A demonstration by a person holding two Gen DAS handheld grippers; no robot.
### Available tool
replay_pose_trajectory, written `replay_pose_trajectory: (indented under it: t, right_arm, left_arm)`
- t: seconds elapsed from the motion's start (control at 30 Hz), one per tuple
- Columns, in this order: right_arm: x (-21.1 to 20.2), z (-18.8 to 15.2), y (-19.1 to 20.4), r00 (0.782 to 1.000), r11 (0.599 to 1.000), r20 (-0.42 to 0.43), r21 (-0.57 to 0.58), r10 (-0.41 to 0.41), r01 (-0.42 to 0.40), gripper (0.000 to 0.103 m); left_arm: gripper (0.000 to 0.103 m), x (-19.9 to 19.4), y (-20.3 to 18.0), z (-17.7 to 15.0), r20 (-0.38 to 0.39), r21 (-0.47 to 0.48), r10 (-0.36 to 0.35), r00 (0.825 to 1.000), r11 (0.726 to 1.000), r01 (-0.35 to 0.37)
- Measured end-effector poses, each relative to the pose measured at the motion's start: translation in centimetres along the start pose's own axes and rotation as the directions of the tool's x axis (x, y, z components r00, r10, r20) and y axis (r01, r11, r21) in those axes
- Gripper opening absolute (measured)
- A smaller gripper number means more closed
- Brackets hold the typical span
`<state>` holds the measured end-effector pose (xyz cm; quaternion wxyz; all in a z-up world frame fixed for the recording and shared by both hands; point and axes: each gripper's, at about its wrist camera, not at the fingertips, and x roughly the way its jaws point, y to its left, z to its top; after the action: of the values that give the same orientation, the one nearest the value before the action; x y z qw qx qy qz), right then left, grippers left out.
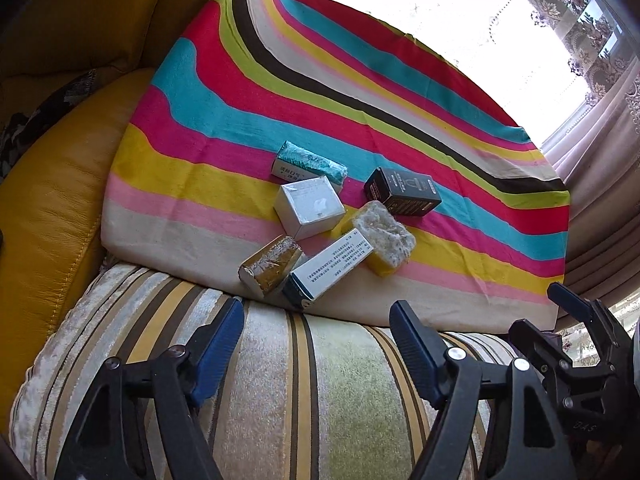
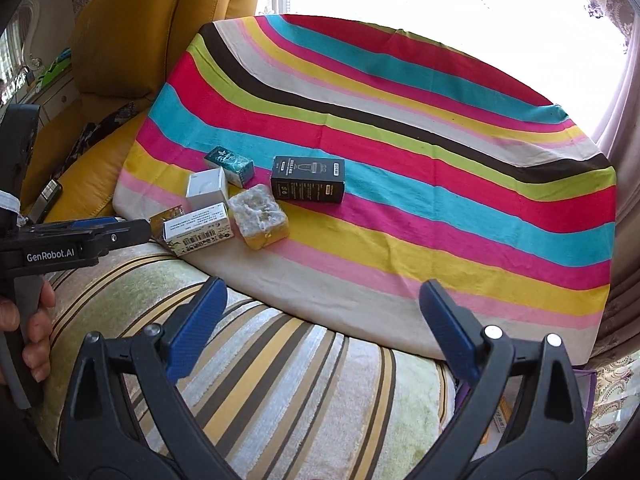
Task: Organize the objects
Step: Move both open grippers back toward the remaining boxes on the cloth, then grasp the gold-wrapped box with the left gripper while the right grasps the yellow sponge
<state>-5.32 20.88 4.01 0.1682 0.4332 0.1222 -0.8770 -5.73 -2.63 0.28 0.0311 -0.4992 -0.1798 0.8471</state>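
Note:
Several small items lie clustered on a rainbow-striped cloth: a teal box, a white box, a black box, a yellow sponge with a white scouring top, a gold-wrapped block and a long white printed box. My left gripper is open and empty, just short of the long white box. My right gripper is open and empty over the near cloth edge, right of the cluster; the black box and sponge lie ahead-left. The left gripper shows at the left.
The striped cloth covers a board resting on a striped velvet cushion. A yellow leather sofa stands at the left with a phone-like object on it. Curtains and a bright window are behind and right.

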Motion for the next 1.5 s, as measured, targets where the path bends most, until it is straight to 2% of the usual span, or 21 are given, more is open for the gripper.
replay_pose_trajectory:
  t: [0.13, 0.23, 0.33, 0.53, 0.63, 0.83, 1.03, 1.1, 1.13, 1.2, 1.33, 1.5]
  right_arm:
    - [1.8, 0.8, 1.3, 0.999, 0.999, -0.026, -0.047, 0.019, -0.021, 0.098]
    - [3.1, 1.3, 1.9, 0.999, 0.997, -0.047, -0.077, 0.024, -0.027, 0.098]
    - [4.3, 1.8, 2.5, 0.998, 0.995, -0.062, -0.096, 0.027, -0.033, 0.098]
    - [6.5, 2.4, 3.4, 0.994, 0.987, -0.103, -0.154, 0.026, -0.042, 0.095]
    - [7.5, 2.8, 3.9, 0.993, 0.982, -0.113, -0.179, 0.033, -0.053, 0.09]
    - [9.2, 3.7, 4.6, 0.99, 0.972, -0.125, -0.22, 0.061, -0.088, 0.09]
    - [11.4, 4.4, 5.1, 0.986, 0.96, -0.15, -0.26, 0.066, -0.104, 0.09]
    - [12.1, 4.6, 5.1, 0.985, 0.958, -0.158, -0.265, 0.068, -0.108, 0.09]
    - [12.4, 4.7, 5.0, 0.984, 0.958, -0.162, -0.265, 0.068, -0.11, 0.089]
    - [12.9, 4.9, 5.2, 0.983, 0.955, -0.168, -0.272, 0.072, -0.116, 0.082]
    - [13.9, 4.8, 5.4, 0.975, 0.949, -0.202, -0.277, 0.096, -0.151, 0.056]
    - [13.0, 4.4, 5.4, 0.978, 0.95, -0.182, -0.272, 0.104, -0.152, 0.051]
  left_arm:
    - [0.072, 0.6, 0.1, 0.1, -0.026, 0.016, -0.009, 1.0, 1.0, 0.009]
    - [0.072, 1.1, 0.9, 0.4, -0.047, -0.017, -0.008, 0.999, 1.0, 0.007]
    - [0.064, 1.3, 2.5, 0.8, -0.048, -0.108, -0.05, 0.998, 0.993, 0.045]
    - [0.064, 2.3, 4.7, 2.4, -0.042, -0.282, -0.065, 0.997, 0.958, 0.051]
    - [0.064, 3.5, 5.1, 3.0, -0.066, -0.337, -0.047, 0.997, 0.941, 0.022]
    - [0.064, 5.3, 4.8, 3.8, -0.122, -0.395, -0.007, 0.992, 0.918, -0.042]
    - [0.064, 6.6, 4.2, 4.0, -0.159, -0.395, 0.021, 0.987, 0.915, -0.084]
    - [0.058, 6.9, 3.8, 4.0, -0.168, -0.391, 0.029, 0.985, 0.916, -0.094]
    - [0.052, 7.0, 3.7, 3.9, -0.174, -0.39, 0.03, 0.984, 0.916, -0.097]
    - [0.051, 7.3, 3.2, 3.9, -0.175, -0.375, 0.039, 0.984, 0.921, -0.103]
    - [0.05, 7.4, 2.6, 3.7, -0.17, -0.351, 0.039, 0.985, 0.931, -0.098]
    - [0.049, 6.9, 2.1, 3.2, -0.147, -0.338, 0.029, 0.989, 0.938, -0.078]
